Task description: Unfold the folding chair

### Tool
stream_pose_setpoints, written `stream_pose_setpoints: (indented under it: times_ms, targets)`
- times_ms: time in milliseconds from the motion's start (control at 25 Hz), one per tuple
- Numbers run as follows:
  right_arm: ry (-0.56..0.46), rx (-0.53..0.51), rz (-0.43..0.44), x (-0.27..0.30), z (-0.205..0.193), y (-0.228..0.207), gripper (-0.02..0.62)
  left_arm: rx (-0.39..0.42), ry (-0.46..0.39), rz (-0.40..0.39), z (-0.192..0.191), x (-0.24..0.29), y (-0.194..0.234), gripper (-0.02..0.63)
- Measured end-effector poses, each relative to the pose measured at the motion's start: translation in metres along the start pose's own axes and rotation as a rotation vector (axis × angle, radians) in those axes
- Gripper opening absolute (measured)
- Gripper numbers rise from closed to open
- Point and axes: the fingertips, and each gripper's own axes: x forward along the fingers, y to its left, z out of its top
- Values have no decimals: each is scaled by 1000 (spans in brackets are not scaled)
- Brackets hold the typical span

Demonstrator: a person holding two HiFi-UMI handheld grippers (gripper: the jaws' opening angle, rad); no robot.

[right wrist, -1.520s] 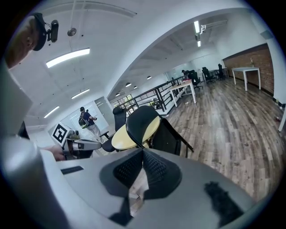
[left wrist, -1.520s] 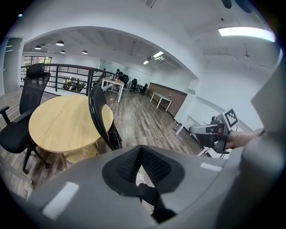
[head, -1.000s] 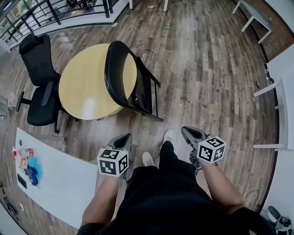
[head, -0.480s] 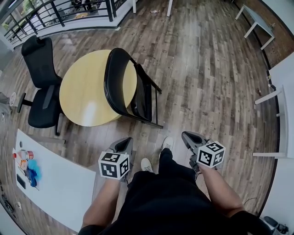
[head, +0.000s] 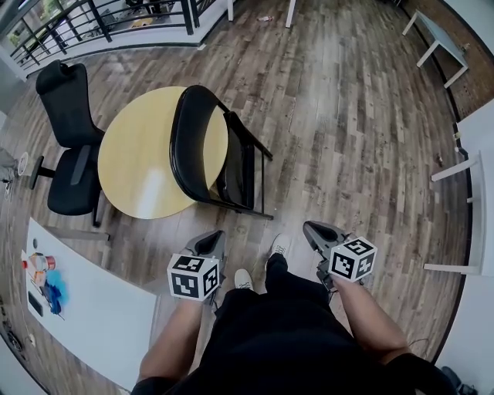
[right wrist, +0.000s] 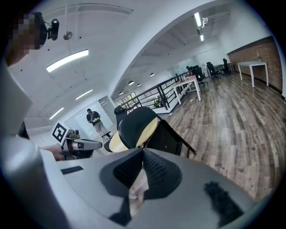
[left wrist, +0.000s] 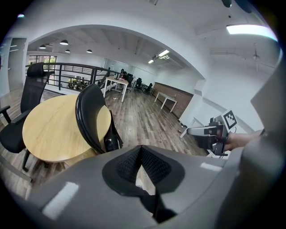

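Left gripper (left wrist: 141, 148) fingers: the black ribbed pads are pressed together with nothing between them.
Right gripper (right wrist: 143, 152) fingers: pads also closed tight on each other, holding nothing.
Hands: a bare forearm sits behind each marker cube. The grippers are held low, one on either side of the person's dark-clothed legs, and both point forward.
Shoes (head: 280, 245): a light-coloured pair on the floor between the two grippers.
Folding chair (head: 238, 166): black, folded flat and standing upright straight ahead of both grippers, well apart from them. Neither gripper touches it.
Round table (head: 131, 154): it has a pale yellow top and is just behind the chair. From above, the chair's curved backrest overlaps its edge.
Office chair (head: 65, 100): black, on the far left side of the round table.
White table (head: 100, 305): to the person's left, with small colourful items at its end.
Floor (head: 347, 116): wood planks.
Railing (head: 100, 19): black, at the far edge.
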Motion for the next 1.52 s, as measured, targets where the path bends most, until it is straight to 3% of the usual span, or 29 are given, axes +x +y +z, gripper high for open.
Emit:
stream_pose_setpoints:
  times_ms: [560, 880, 1520]
  targets:
    - [34, 10, 38, 20, 23, -43, 5, 11, 25, 39, 32, 33, -1, 8]
    - [37, 17, 89, 42, 44, -64, 5, 29, 19, 76, 69, 51, -1, 8]
    - [51, -21, 224, 71, 84, -91, 5, 71, -144, 329, 163, 31, 28, 8]
